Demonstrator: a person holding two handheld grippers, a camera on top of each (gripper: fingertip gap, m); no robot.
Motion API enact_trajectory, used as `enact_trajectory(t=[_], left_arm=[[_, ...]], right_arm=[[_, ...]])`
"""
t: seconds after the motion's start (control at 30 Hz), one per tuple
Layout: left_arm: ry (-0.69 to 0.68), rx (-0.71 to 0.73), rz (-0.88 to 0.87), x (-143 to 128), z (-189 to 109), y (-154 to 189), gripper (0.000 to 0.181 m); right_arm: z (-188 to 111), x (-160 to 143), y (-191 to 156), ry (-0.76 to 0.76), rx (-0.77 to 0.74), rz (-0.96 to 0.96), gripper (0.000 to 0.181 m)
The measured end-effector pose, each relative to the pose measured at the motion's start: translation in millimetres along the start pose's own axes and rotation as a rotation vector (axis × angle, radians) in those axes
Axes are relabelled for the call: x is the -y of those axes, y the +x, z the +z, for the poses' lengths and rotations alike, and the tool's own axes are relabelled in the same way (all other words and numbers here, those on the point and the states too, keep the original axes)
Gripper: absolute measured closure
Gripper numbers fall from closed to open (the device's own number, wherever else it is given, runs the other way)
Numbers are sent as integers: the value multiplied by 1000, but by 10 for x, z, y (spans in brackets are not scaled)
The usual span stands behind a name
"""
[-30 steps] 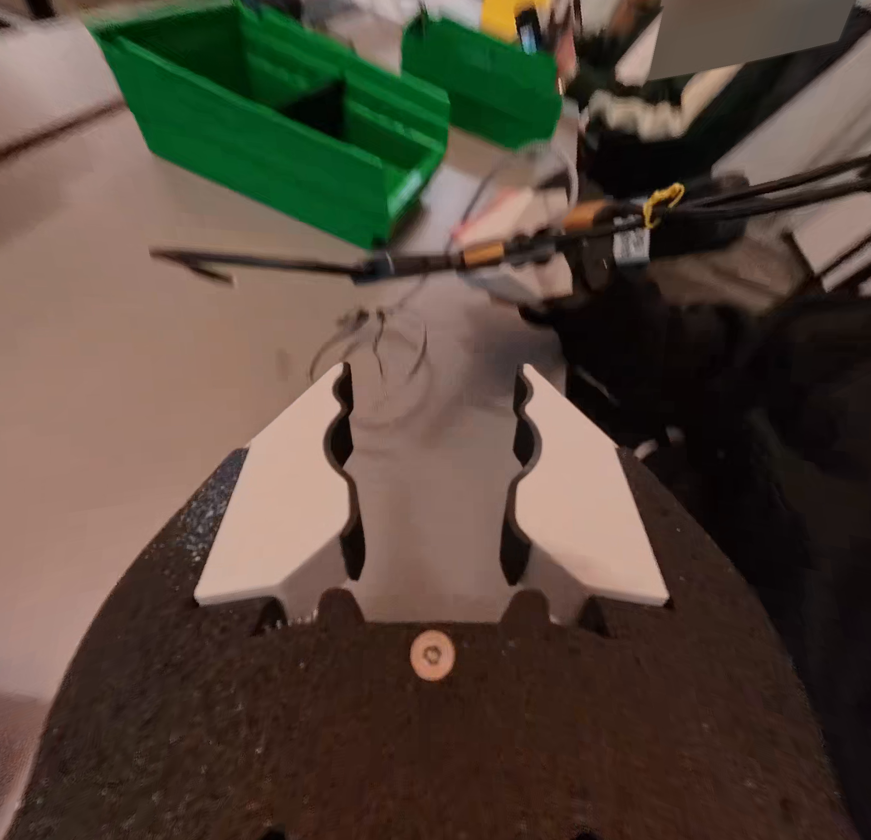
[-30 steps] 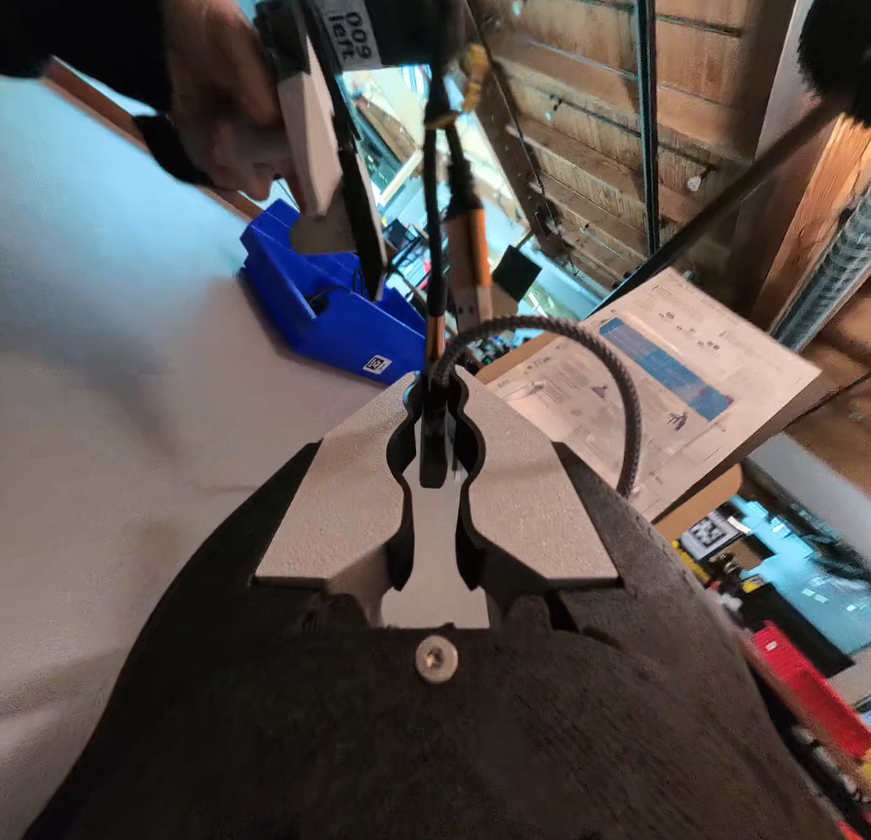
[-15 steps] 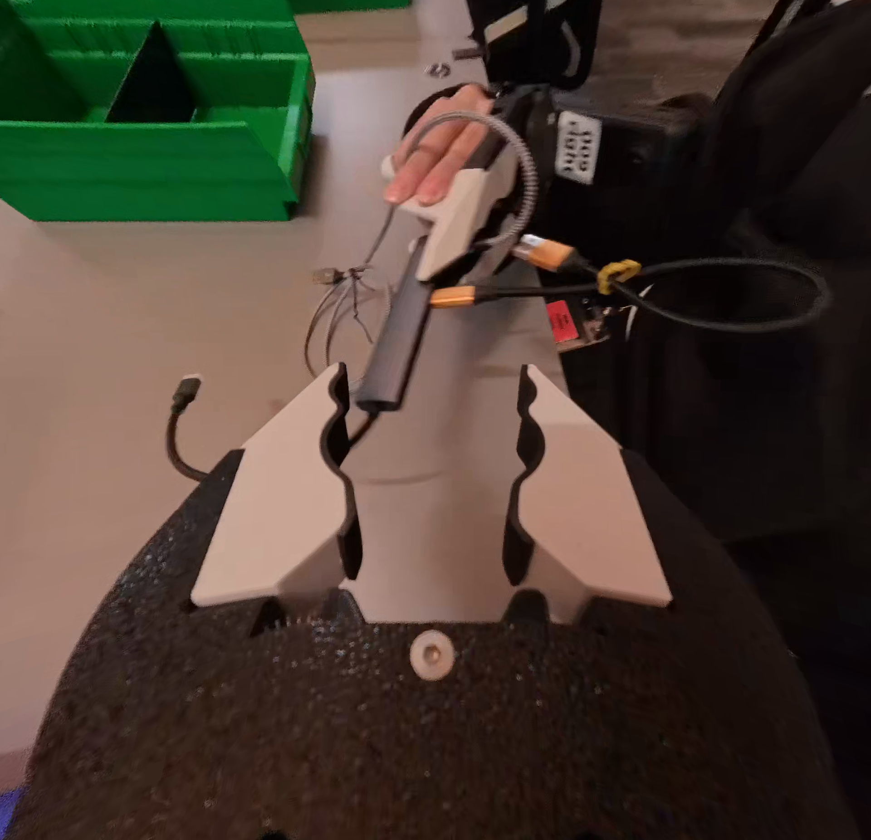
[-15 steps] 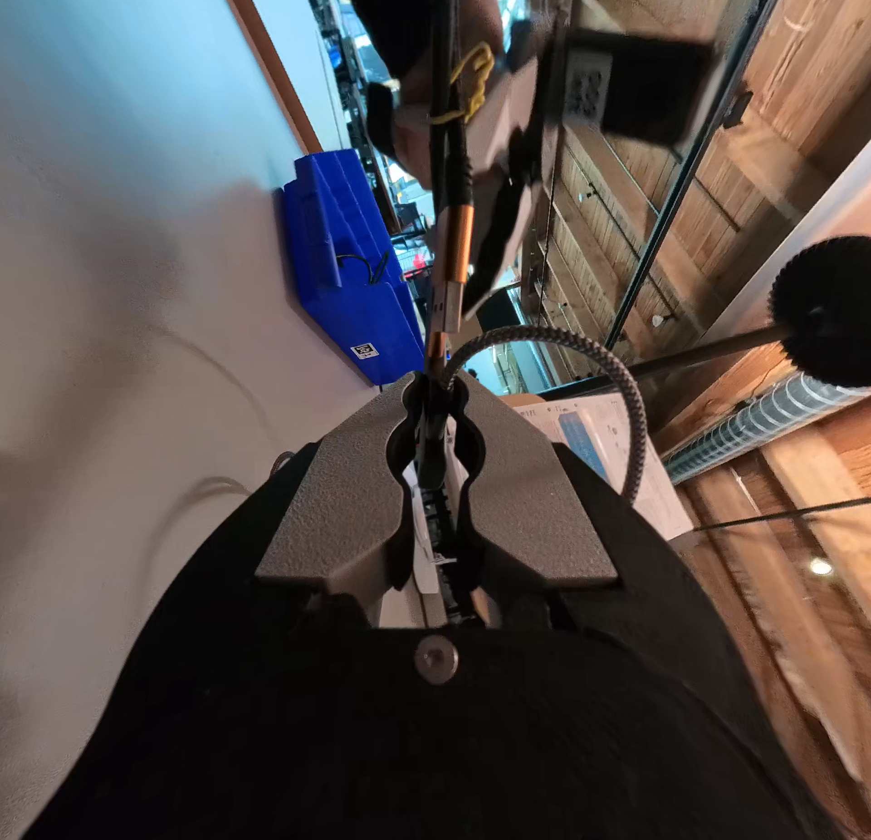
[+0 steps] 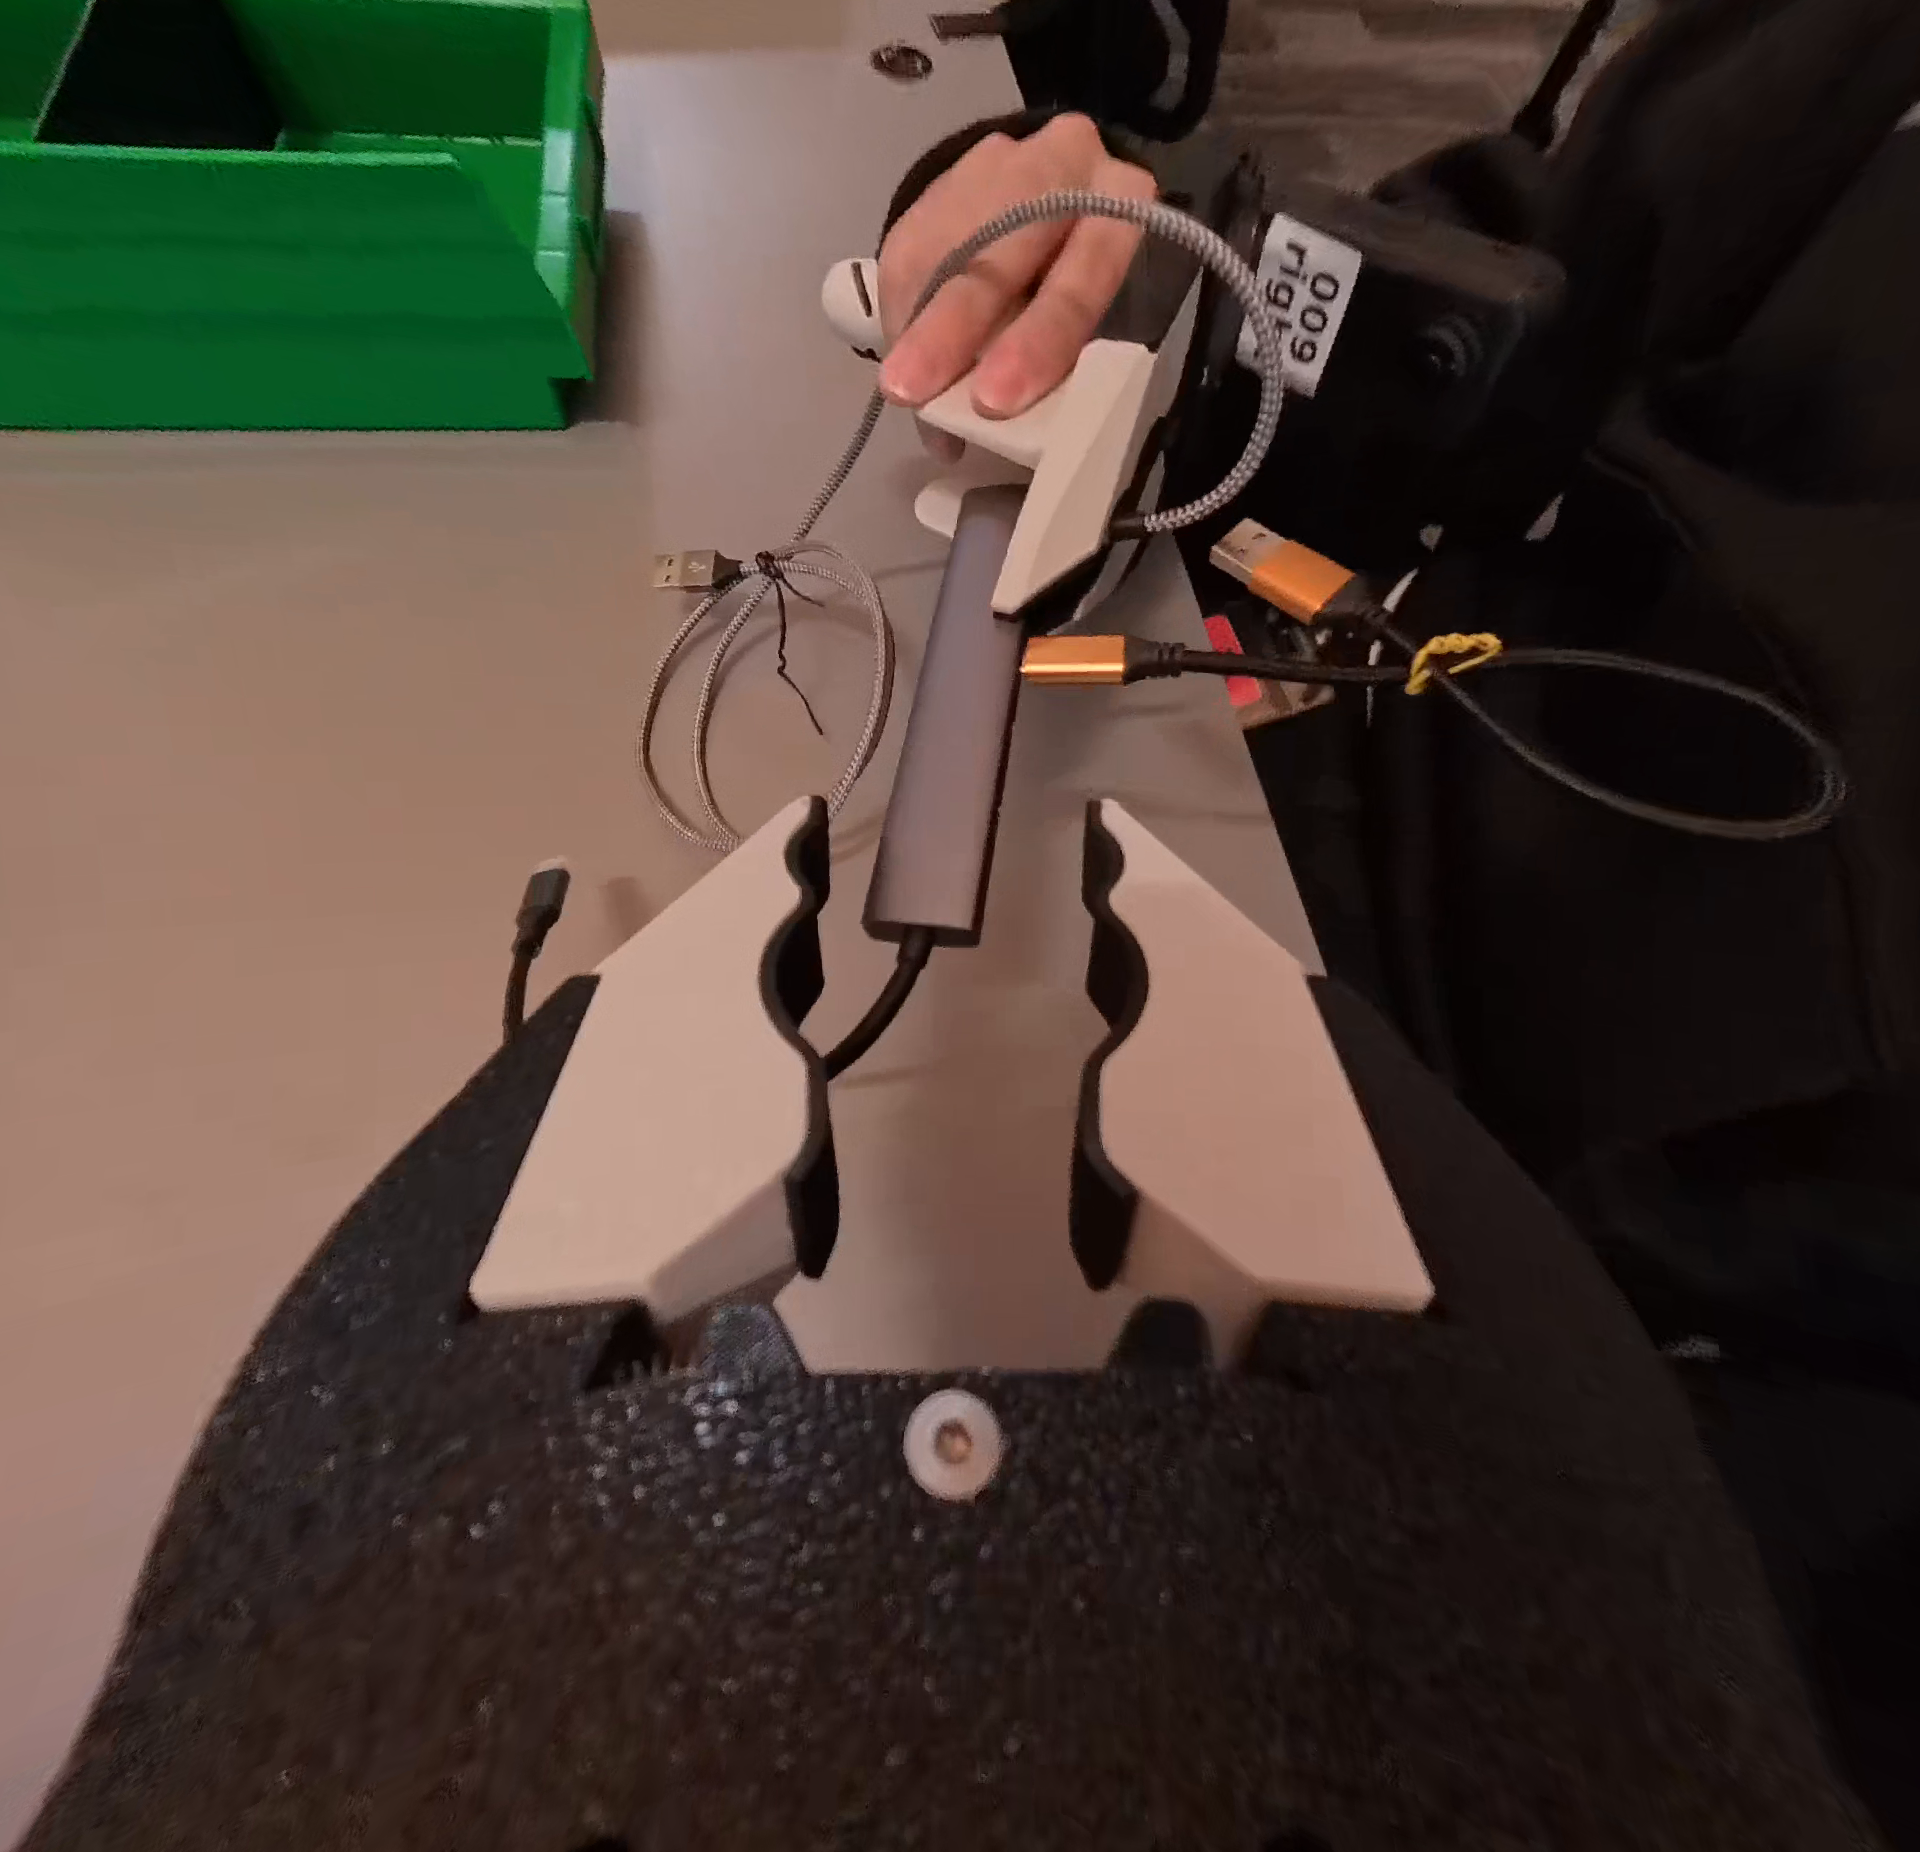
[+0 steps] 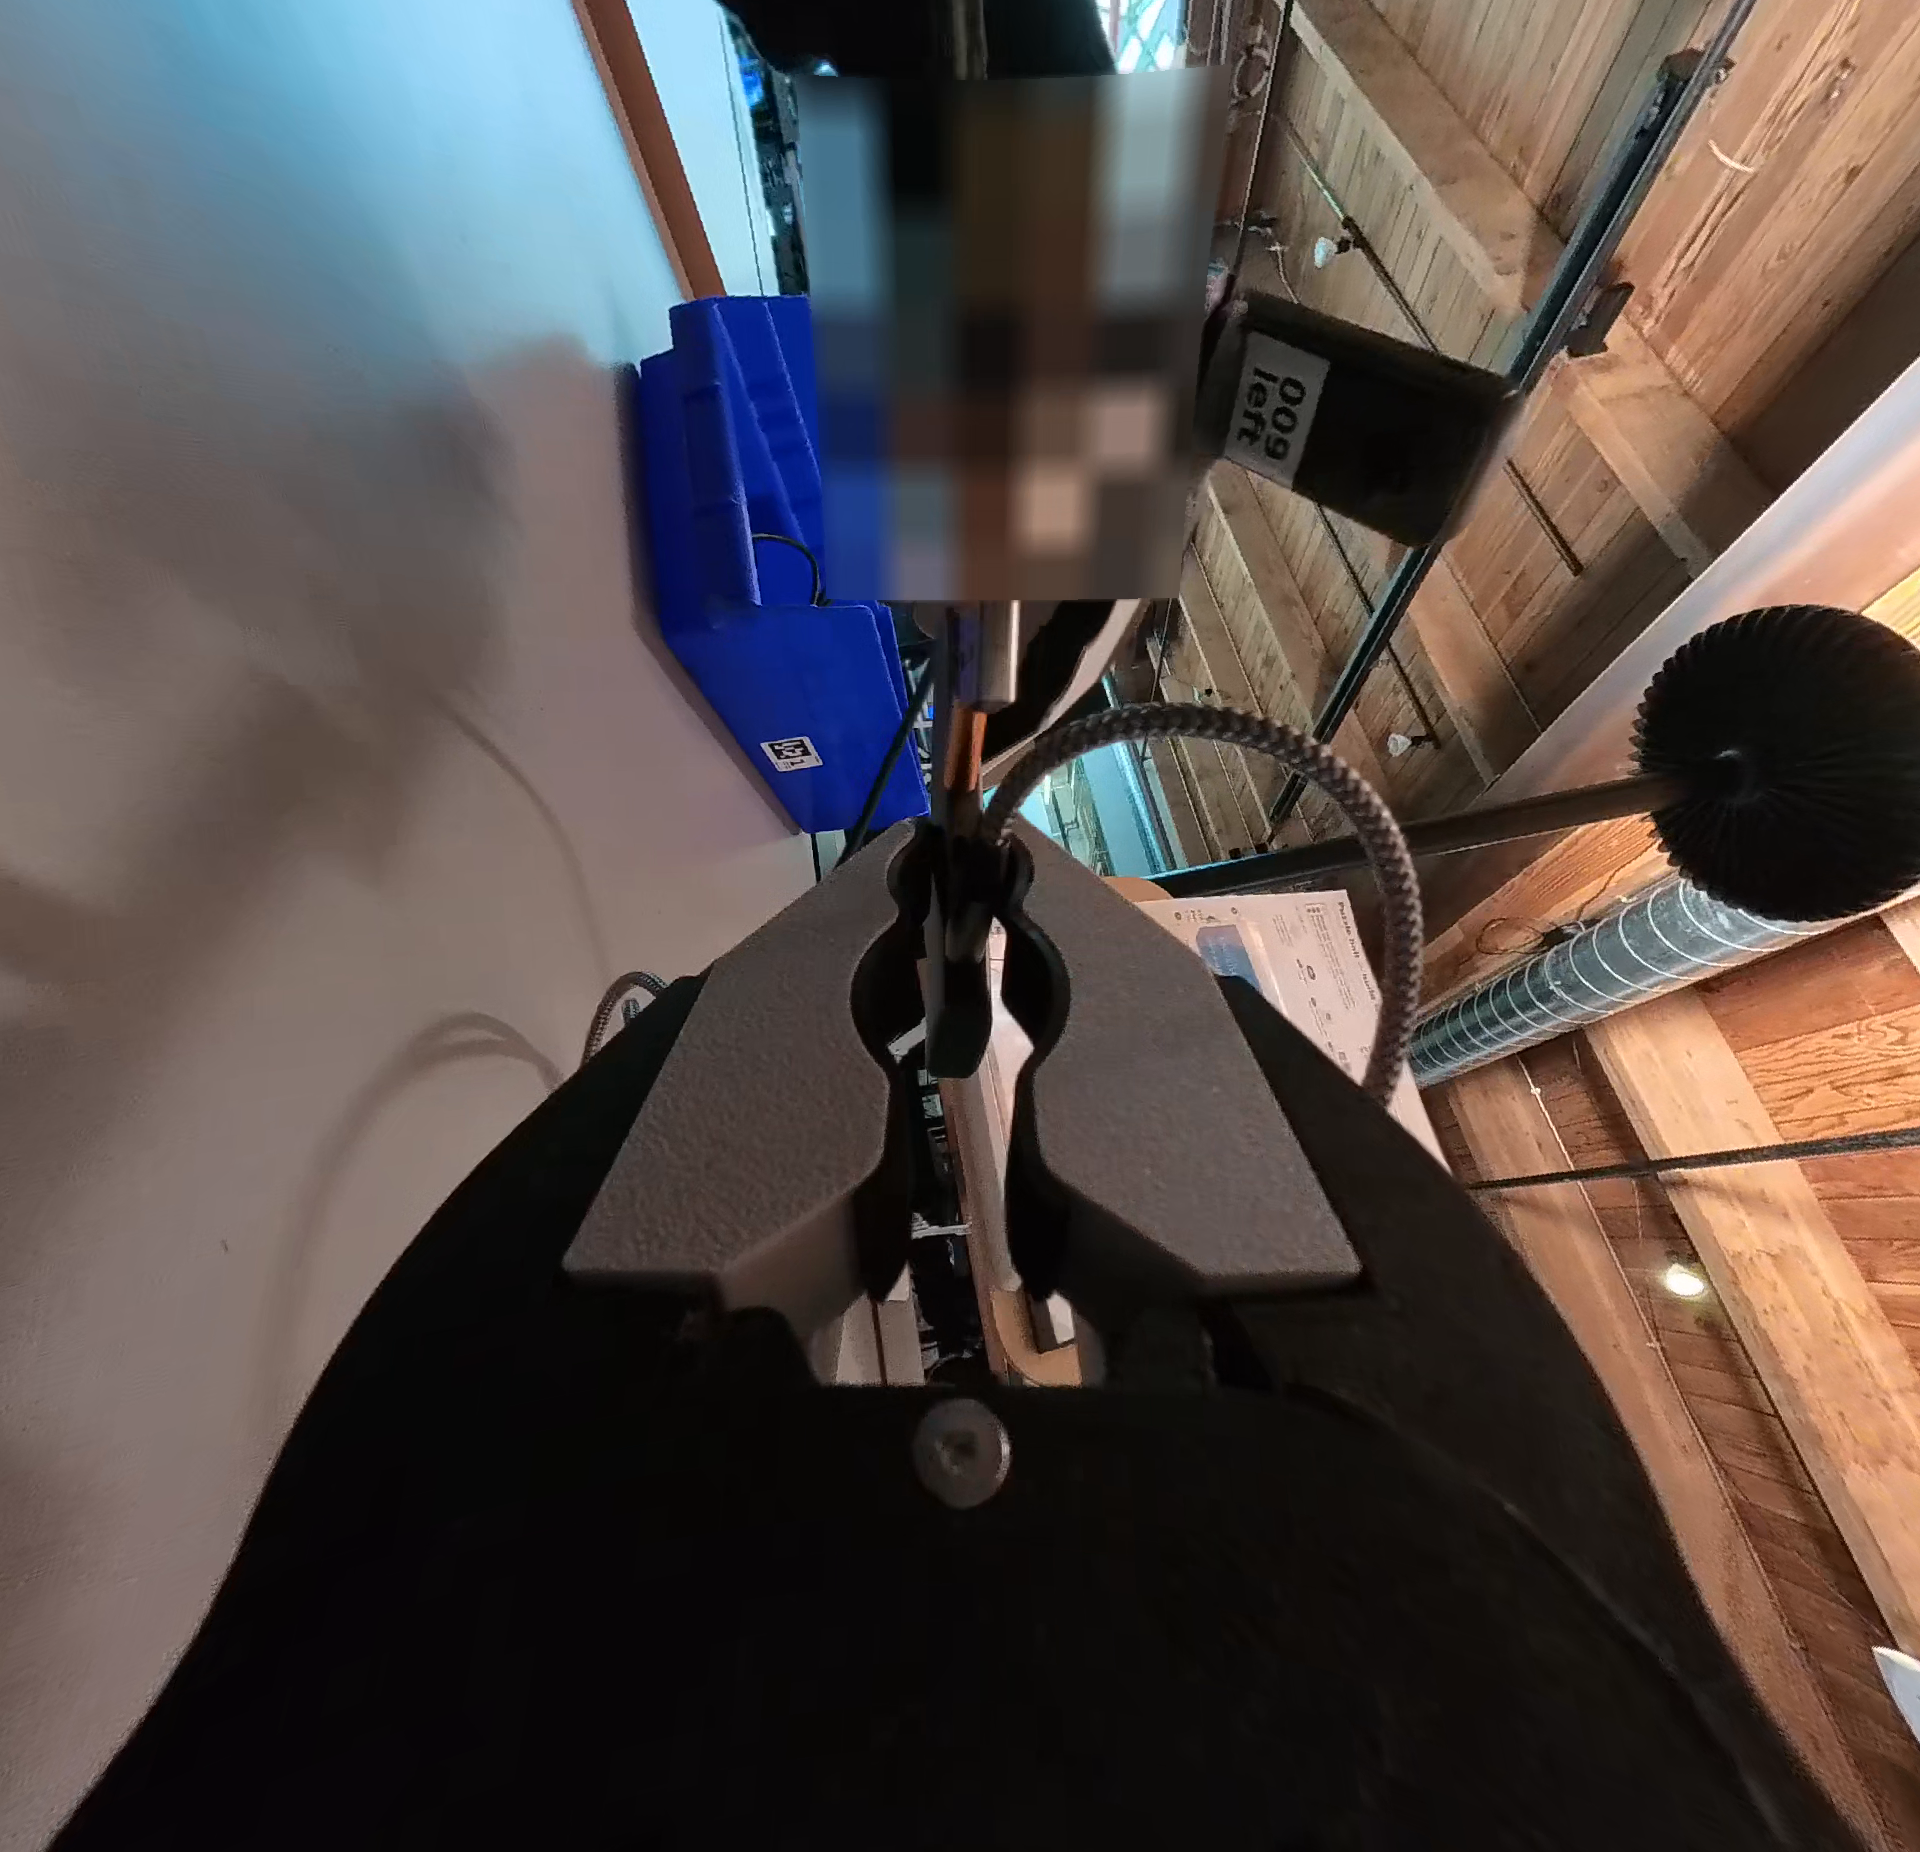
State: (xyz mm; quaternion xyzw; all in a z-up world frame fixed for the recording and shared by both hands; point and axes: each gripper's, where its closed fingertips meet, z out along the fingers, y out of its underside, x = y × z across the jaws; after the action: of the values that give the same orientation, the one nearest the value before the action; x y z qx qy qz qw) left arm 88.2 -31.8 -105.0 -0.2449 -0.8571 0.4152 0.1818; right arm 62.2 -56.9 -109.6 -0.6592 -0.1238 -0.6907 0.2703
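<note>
The right gripper (image 5: pixel 1023 545) pinches one end of the grey USB hub (image 5: pixel 951 742); its free end hangs between the spread, empty left gripper (image 5: pixel 956 846) fingers; closing off-centre could snag the hub's black lead (image 5: pixel 883 1013), twisting the orange-plugged cable (image 5: pixel 1075 657) loose.

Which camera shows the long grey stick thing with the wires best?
The left wrist view: the grey hub shows along its full length, gripped at its far end by the right gripper, an orange plug in its side. The right wrist view shows only a thin edge of it between shut fingers.
</note>
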Motion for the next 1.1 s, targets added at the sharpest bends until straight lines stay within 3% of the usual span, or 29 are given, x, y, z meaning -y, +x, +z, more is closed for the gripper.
enact_trajectory(t=[0.13,0.43,0.6,0.77,0.87,0.97,1.1], left_arm=[[-93,-8,12,-76,44,-35,133],[-162,-44,-3,-189,86,-6,137],[73,74,-42,132,-139,-91,127],[163,275,-80,159,-407,-153,114],[231,337,-186,42,-518,-145,115],[289,269,-265,-85,-401,-43,114],[402,144,-220,59,-114,104,118]], right_arm=[[11,23,-33,-6,-2,-65,174],[0,15,-79,-17,-29,-183,173],[-42,61,71,4,-111,-180,174],[-68,-88,96,-40,-131,-170,173],[-96,-139,179,-53,-163,-143,174],[-92,-97,202,-35,-163,-123,174],[-42,17,110,14,-133,-80,173]])
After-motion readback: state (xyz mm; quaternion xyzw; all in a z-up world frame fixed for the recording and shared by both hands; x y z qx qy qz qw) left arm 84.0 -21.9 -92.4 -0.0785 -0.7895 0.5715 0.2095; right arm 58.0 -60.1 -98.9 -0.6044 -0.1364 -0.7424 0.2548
